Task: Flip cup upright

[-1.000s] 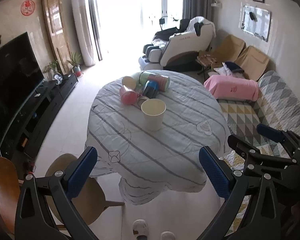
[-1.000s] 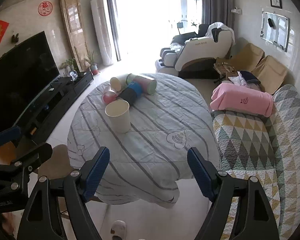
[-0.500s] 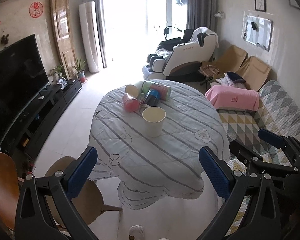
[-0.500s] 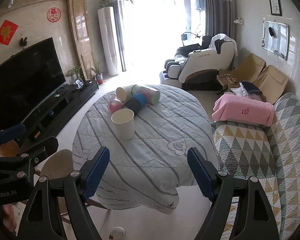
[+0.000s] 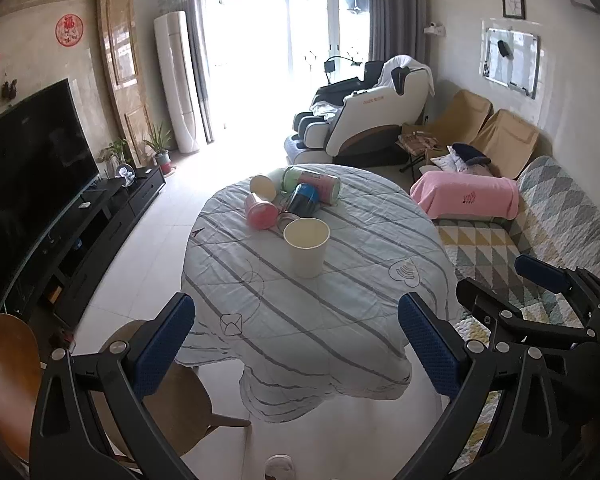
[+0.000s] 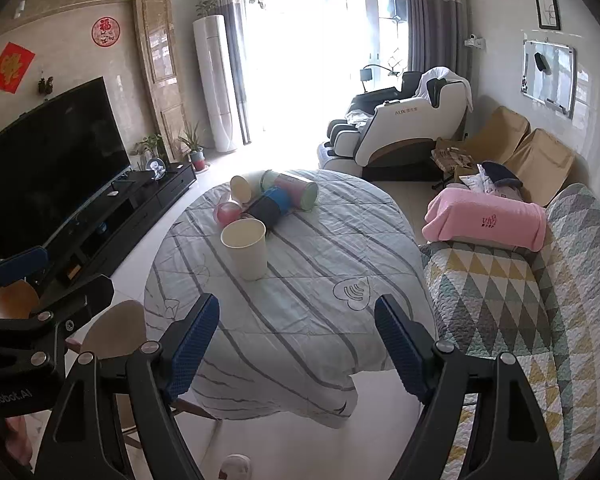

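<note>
A cream paper cup [image 5: 307, 252] stands upright, mouth up, near the middle of the round table [image 5: 340, 312]; it also shows in the right wrist view [image 6: 246, 253]. Behind it several cups lie on their sides: a pink one [image 5: 260, 213], a blue one [image 5: 304, 199], a cream one [image 5: 263, 186] and a green-and-pink can [image 5: 314, 182]. My left gripper [image 5: 296, 342] is open and empty, held back from the table's near edge. My right gripper [image 6: 298, 340] is open and empty too, beside it on the right.
A striped cloth [image 6: 300, 320] covers the table and hangs over its edge. Wooden chairs [image 5: 172, 396] stand at the near left. A quilted sofa [image 6: 520, 300] with a pink blanket [image 6: 486, 218] lies to the right. A TV [image 5: 28, 160] on a black stand lines the left wall.
Both grippers have drawn back and tilted up, so the table and cups sit lower and farther in both views. The cups have not moved. Both grippers stay open.
</note>
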{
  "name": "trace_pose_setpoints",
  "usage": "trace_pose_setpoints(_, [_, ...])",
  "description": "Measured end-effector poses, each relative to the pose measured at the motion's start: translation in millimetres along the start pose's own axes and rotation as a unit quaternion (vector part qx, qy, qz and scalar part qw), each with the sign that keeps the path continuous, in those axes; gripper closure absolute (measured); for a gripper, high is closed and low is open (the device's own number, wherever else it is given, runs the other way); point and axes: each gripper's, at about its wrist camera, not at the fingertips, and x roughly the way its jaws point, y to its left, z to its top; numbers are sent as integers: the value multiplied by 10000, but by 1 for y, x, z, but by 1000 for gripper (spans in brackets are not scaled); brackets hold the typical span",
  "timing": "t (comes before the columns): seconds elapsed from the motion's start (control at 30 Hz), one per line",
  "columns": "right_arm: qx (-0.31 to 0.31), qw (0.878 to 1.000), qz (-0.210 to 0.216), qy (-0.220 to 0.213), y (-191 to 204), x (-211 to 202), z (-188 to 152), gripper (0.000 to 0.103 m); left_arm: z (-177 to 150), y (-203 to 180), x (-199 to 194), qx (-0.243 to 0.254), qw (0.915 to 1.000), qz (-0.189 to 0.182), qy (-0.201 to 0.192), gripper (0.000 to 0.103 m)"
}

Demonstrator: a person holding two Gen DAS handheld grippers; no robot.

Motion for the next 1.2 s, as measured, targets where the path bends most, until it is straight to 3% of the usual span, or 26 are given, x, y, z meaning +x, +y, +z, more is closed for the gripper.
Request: trace_pose_setpoints(1.2, [183,9997,42,181,-8,14,-4,22,14,-1,8,162,9999,5,-8,0])
